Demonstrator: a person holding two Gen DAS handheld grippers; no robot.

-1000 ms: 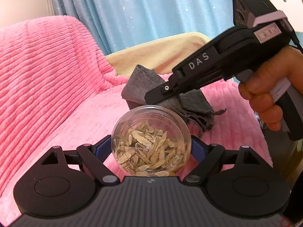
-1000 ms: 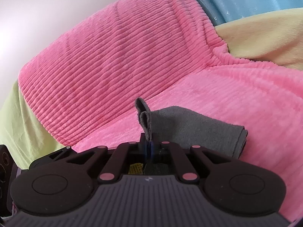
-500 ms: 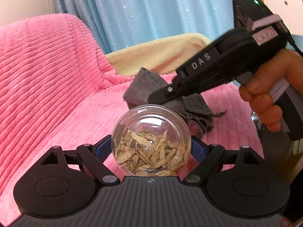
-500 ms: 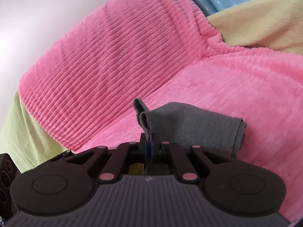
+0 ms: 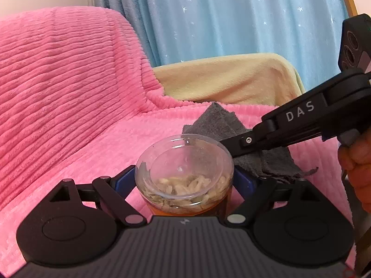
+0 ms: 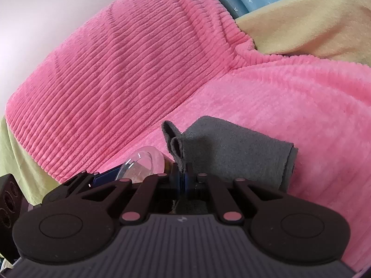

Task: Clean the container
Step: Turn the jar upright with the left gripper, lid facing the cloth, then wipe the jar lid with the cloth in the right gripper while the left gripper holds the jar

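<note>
The left gripper [image 5: 184, 180] has its jaws tight around the clear container [image 5: 184, 173] of dried bits above the pink blanket [image 5: 69, 115], and the right gripper [image 6: 182, 180], jaws pinching the gray cloth [image 6: 231, 157], could knock it sideways and spill them.

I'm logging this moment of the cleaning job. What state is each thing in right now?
Clear jar: gripped at its sides, tilted, pale dried pieces inside; whether it is lidded cannot be told.
Grey cloth: folded, pinched at one edge, the rest hanging beside the jar.
Left tongs: shut on the jar.
Right tongs: shut on the cloth.
Pink blanket: draped over the seat.
</note>
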